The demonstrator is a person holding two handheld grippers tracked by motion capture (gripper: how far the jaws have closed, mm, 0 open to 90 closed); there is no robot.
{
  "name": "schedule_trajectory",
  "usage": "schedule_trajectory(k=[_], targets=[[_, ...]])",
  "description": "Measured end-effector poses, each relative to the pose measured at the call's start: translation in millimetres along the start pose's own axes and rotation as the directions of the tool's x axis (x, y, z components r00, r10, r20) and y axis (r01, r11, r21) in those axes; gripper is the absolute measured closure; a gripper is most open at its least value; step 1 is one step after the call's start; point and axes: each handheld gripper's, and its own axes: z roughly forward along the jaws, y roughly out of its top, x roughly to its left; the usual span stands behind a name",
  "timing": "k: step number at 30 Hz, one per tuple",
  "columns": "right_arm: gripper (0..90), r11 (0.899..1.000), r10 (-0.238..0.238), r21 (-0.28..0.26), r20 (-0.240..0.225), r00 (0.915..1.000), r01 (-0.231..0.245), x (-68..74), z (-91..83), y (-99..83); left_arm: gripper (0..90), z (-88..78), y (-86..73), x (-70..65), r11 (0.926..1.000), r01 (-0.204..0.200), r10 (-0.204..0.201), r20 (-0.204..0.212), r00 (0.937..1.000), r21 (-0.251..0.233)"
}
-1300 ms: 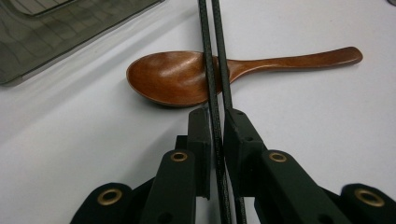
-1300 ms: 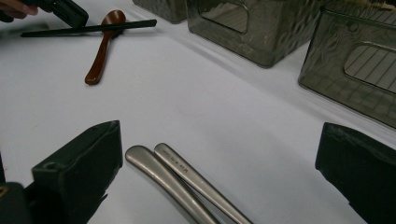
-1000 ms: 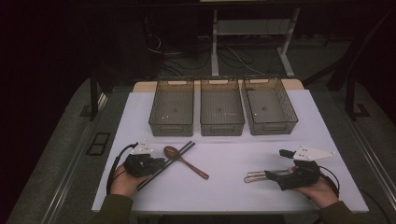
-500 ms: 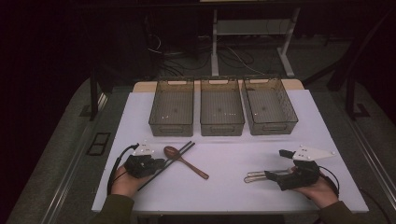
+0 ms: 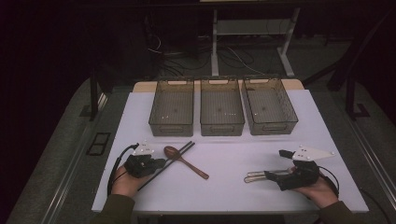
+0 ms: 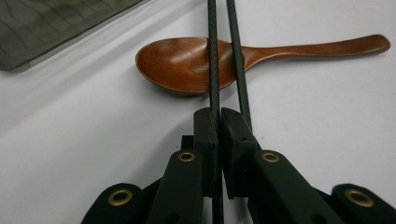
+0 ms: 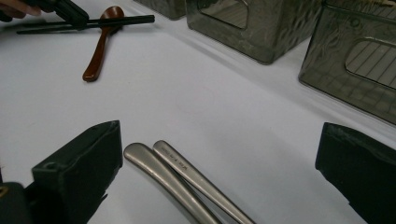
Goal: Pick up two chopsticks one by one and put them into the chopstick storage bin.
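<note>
While my left fingers (image 6: 218, 122) close in, they have just been narrowing onto one black chopstick (image 6: 213, 70). It runs between the pads, which stand almost touching it, so I judge the pinch made or about made. The second chopstick (image 6: 237, 70) lies just beside the right pad, outside the grip. Both sticks cross the bowl of the wooden spoon (image 6: 187, 65), which rests on the white surface (image 6: 70, 140).

My right fingers (image 7: 219, 172) are spread wide, grasping nothing. Two metal handles (image 7: 177, 177) lie side by side on the surface between them, not yet touched by either pad.

I judge the step in hand to be picking up cutlery, the left hand ahead of the right. The next move calls for lifting the chopstick straight up so it does not drag the spoon or roll its twin away. The loose stick then needs its own grasp. On the right, the fingers must shut across both handles together, low to the surface, since the metal looks slick.

Beyond the cutlery, three clear bins stand in a row at the far side: left bin (image 5: 172, 106), middle bin (image 5: 221, 106), right bin (image 5: 270, 105). All three look empty.
</note>
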Motion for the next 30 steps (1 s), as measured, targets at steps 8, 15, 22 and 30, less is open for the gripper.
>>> schedule_trajectory(k=[8,15,22,30], targets=[[0.4,1.000,0.005,0.001,0.044,0.9990,-0.005,1.5,4.4,-1.1,84.8,-6.1,1.3,1.8,0.9993,0.012,-0.012,0.002,0.9999,-0.036],[6.6,0.999,-0.007,0.036,0.047,0.9989,0.005,2.7,6.4,-2.5,84.9,-13.4,6.7,-0.8,0.9987,0.008,-0.008,-0.002,1.0000,-0.051],[6.6,0.999,-0.014,0.051,0.052,0.9985,0.011,1.3,10.4,-4.2,84.9,-16.1,11.5,-5.2,0.9979,0.001,0.000,0.005,1.0000,-0.064],[6.6,0.998,-0.008,0.055,0.042,0.9991,0.006,-0.7,10.4,-4.9,84.9,-19.6,19.7,-9.9,0.9978,-0.023,0.023,-0.002,0.9997,-0.062]])
